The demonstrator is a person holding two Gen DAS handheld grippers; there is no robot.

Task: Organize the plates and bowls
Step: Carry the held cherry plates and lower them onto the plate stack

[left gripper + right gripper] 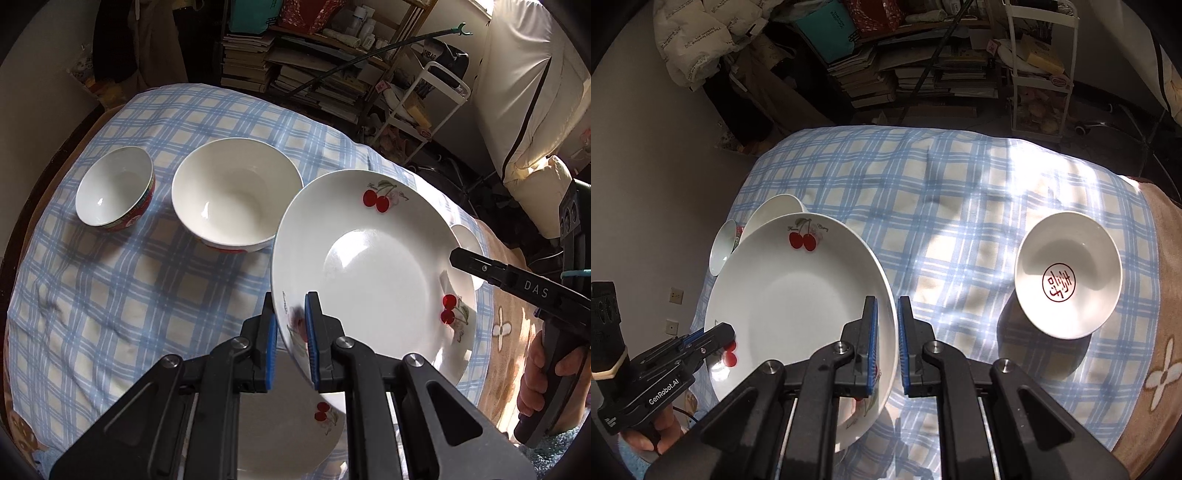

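Note:
My left gripper and my right gripper are each shut on a rim of the same white cherry plate, which also shows in the right wrist view. The plate is held tilted above the checked tablecloth. A second cherry plate lies on the cloth under it. A large white bowl and a smaller red-sided bowl stand at the far left. A small white dish with a red seal mark stands at the right.
The blue checked cloth covers the table, with a brown blanket at its right edge. Behind the table are bookshelves and a white wire rack. The table drops off at the far edge.

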